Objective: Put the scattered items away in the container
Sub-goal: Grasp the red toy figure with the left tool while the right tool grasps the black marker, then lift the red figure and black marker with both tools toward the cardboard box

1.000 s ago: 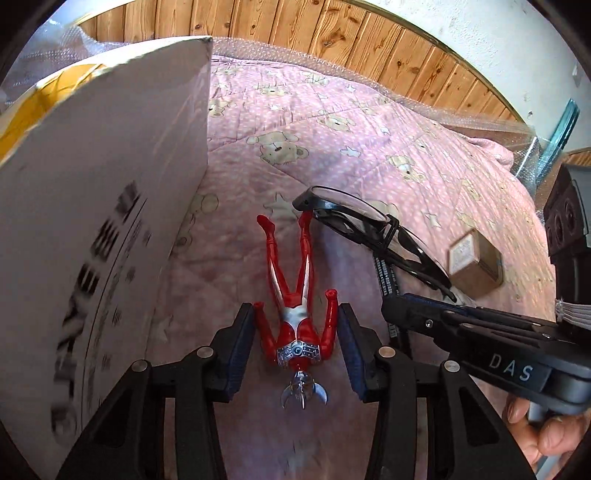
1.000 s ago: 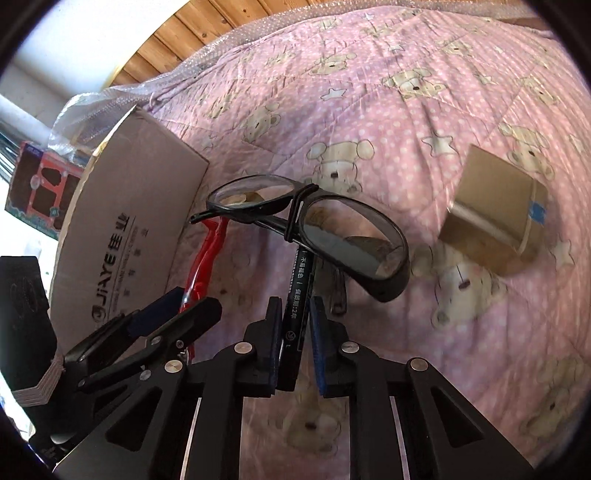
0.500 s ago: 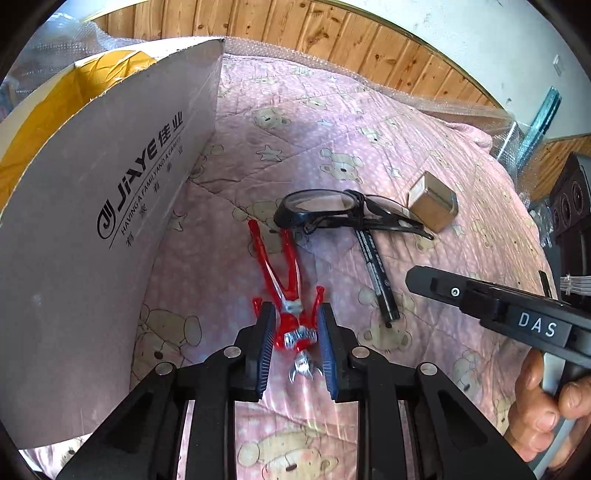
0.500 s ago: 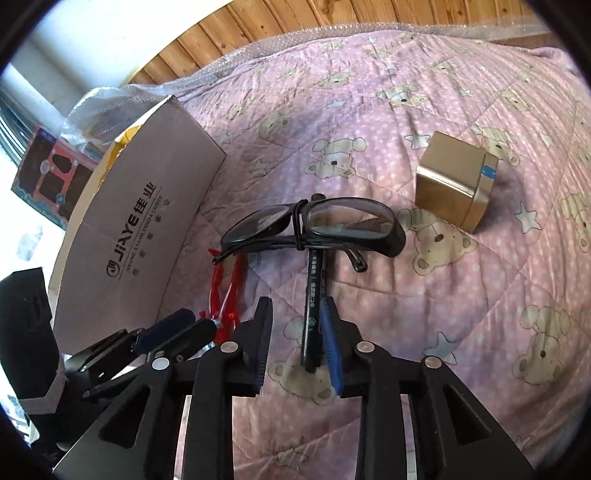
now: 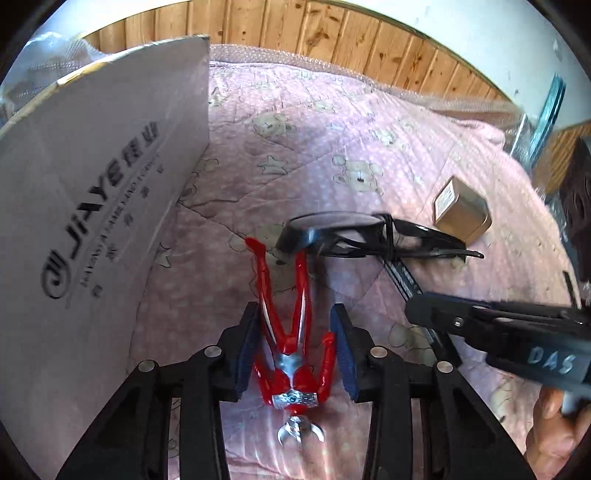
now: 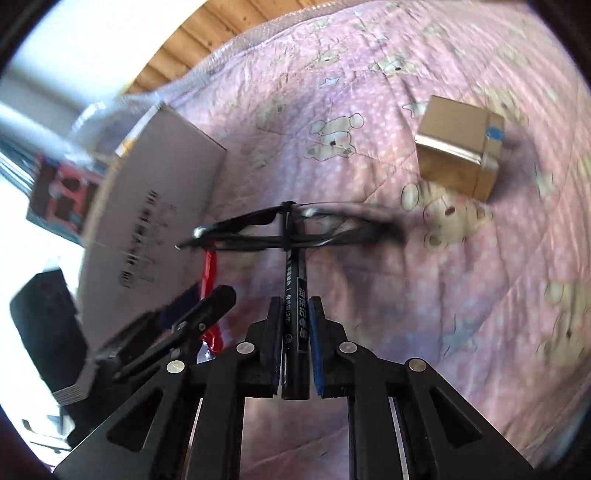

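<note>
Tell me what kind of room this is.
Most likely a bedroom at home: the items lie on a pink quilted bedspread with bear prints, backed by a knotty wooden plank headboard or wall panel, with a white wall above.

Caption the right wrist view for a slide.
Right tool shut on black marker under the glasses, gold box beyond.
</note>
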Motion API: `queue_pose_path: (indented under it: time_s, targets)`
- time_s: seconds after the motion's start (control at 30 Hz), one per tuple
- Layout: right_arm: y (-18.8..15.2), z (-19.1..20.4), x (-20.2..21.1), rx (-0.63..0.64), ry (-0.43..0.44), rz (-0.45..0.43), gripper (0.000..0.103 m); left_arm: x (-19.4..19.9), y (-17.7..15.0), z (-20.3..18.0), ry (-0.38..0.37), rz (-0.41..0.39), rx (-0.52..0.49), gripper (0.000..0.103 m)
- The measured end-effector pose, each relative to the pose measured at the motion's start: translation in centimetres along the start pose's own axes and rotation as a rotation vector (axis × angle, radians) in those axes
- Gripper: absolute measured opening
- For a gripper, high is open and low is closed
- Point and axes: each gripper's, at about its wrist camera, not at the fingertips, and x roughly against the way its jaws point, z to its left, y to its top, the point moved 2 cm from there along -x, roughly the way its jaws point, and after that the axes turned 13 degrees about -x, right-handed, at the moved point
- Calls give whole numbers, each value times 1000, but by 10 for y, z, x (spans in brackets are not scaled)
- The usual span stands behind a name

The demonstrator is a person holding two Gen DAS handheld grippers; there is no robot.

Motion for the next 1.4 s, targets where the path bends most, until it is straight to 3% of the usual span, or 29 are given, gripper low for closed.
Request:
queue_pose_path:
  time_s: [0.1, 0.2, 0.43, 0.6, 0.73, 0.83, 0.9, 0.93, 1.17, 1.3, 1.37, 1.4]
  targets:
    - [-7, -2, 22, -58, 92, -11, 14, 29, 5, 0, -62, -50, 18, 21]
    - [-12, -3, 26, -67, 87, -20, 14, 52, 8, -9, -58, -102, -26, 18]
    - [-21, 3, 19, 35, -2, -3, 16, 35, -6, 0, -41, -15, 18, 18]
    - [-36, 12, -1, 188, -77, 91, 18, 17, -26, 3, -112, 51, 80, 29]
    - [-48, 15, -25, 285, -157, 122, 26, 6, -25, -5, -148, 71, 82, 31]
    - [-49, 17, -38, 352, -198, 119, 26, -3, -19, -14, -122, 83, 45, 34]
    - [-51, 21, -39, 400, -224, 106, 19, -5, -18, -17, -104, 87, 22, 35]
    - [-50, 20, -37, 407, -245, 93, 15, -7, -18, -18, -98, 88, 19, 35]
    - [-26, -1, 1, 297, -238, -15, 14, -9, -15, -27, -71, 83, -22, 45]
    - [-22, -7, 0, 276, -246, -6, 14, -14, -14, -45, -47, 79, -114, 68]
    - [-22, -6, 0, 274, -235, 2, 14, -16, -15, -53, -7, 73, -175, 67]
    - [-23, -4, 1, 276, -234, -3, 14, -16, -14, -55, 9, 67, -192, 55]
